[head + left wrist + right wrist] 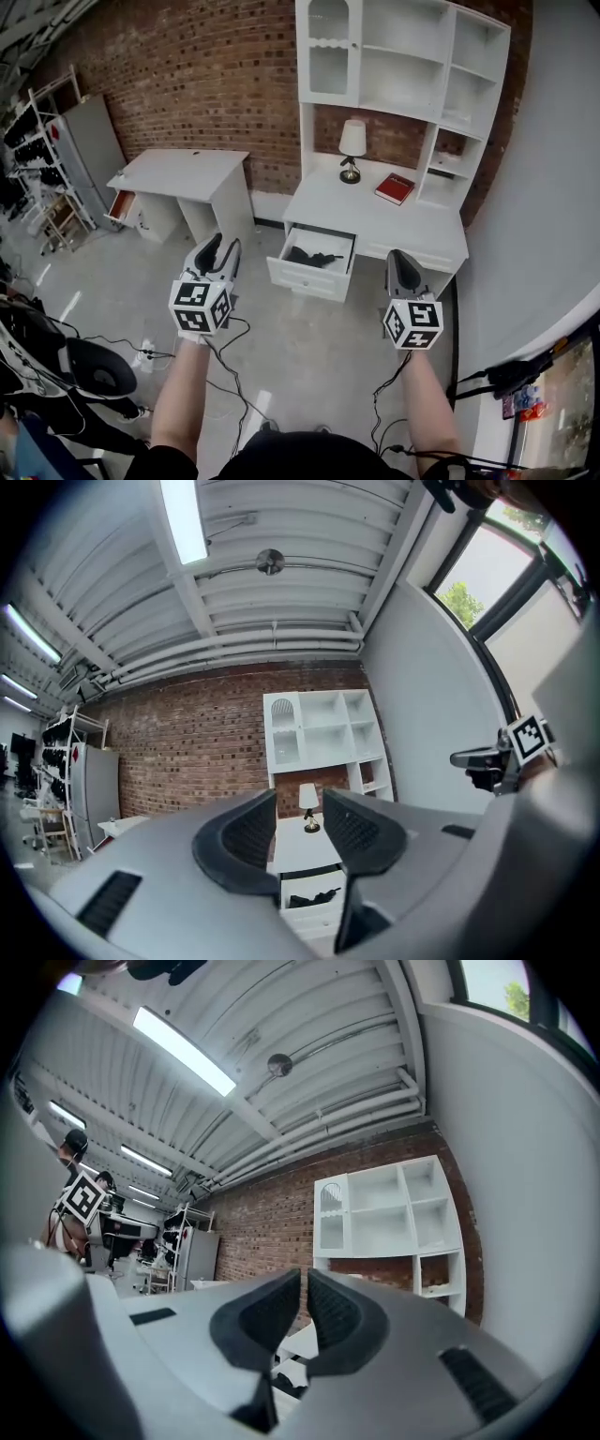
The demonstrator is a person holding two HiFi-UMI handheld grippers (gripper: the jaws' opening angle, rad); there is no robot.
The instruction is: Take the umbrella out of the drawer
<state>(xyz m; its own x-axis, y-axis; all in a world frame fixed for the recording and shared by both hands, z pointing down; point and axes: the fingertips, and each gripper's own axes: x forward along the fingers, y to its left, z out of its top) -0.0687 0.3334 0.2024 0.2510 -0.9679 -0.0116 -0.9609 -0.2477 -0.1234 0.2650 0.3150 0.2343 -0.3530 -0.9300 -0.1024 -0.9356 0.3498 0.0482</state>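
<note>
A black folded umbrella (312, 256) lies inside the pulled-out drawer (314, 278) of the white desk (375, 221). It also shows as a small dark shape in the drawer in the left gripper view, the umbrella (314, 897) there sitting below the jaws. My left gripper (218, 251) hangs in the air left of the drawer, jaws open with nothing between them. My right gripper (401, 266) hovers right of the drawer, jaws shut and empty. Both are held short of the desk.
A table lamp (352, 149) and a red book (395, 188) stand on the desk under a white shelf unit (403, 56). A second white desk (183, 178) stands at the left. Cables (225, 366) trail over the floor near my feet.
</note>
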